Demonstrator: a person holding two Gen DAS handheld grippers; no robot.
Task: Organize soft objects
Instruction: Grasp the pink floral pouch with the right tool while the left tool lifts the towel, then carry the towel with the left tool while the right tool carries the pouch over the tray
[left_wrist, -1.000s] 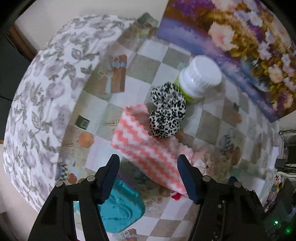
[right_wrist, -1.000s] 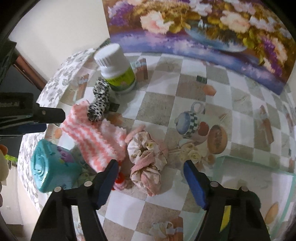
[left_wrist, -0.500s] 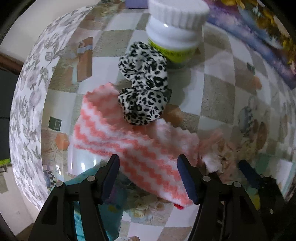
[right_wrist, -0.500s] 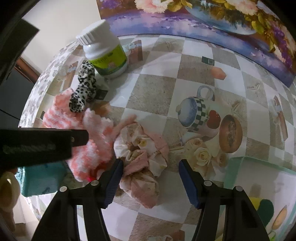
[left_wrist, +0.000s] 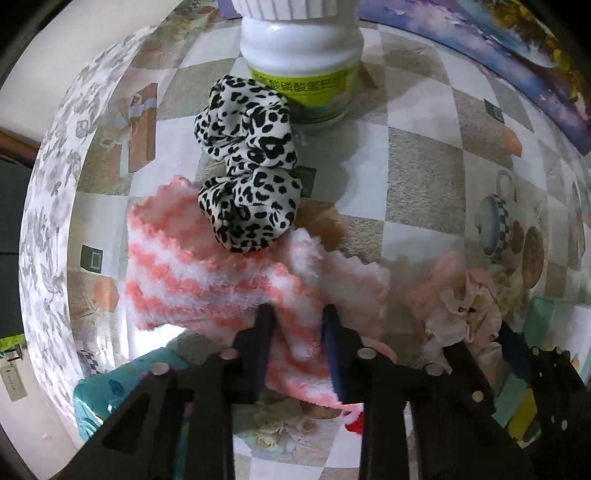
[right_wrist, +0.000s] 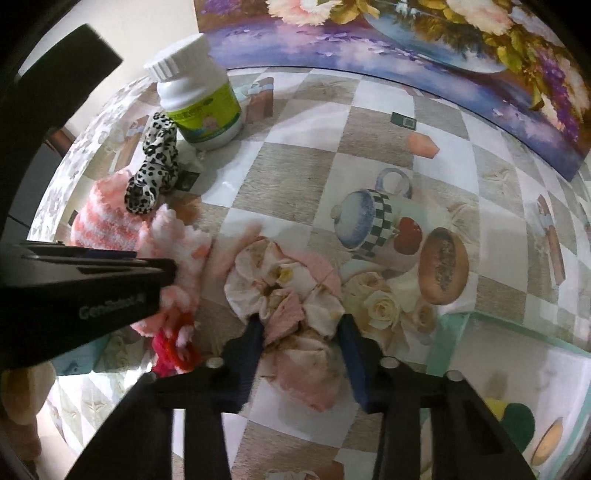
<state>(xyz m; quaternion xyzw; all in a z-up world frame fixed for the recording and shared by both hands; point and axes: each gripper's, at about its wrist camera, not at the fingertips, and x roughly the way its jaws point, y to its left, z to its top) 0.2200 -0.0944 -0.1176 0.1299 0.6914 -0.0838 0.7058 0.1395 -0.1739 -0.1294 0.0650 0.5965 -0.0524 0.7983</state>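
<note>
A pink-and-white striped fluffy cloth (left_wrist: 207, 280) lies on the table with a leopard-print scrunchie (left_wrist: 247, 184) resting on its far edge. My left gripper (left_wrist: 297, 319) is shut on the cloth's near fold; it also shows in the right wrist view (right_wrist: 162, 273). A pale pink floral scrunchie (right_wrist: 284, 295) lies to the right of the cloth. My right gripper (right_wrist: 299, 328) has its jaws closed in on this scrunchie's near side. The cloth (right_wrist: 110, 221) and leopard scrunchie (right_wrist: 153, 166) show at the left of the right wrist view.
A white bottle with a green label (left_wrist: 299, 62) stands just behind the leopard scrunchie. A teal object (left_wrist: 122, 376) sits at the near left. A mint-green box (right_wrist: 517, 369) is at the near right. A floral painting (right_wrist: 406, 44) leans along the back. A small red item (right_wrist: 173, 350) lies under the cloth's near edge.
Both grippers moved forward and down. The left one closed from wide open onto the striped cloth. The right one narrowed around the pink scrunchie.
</note>
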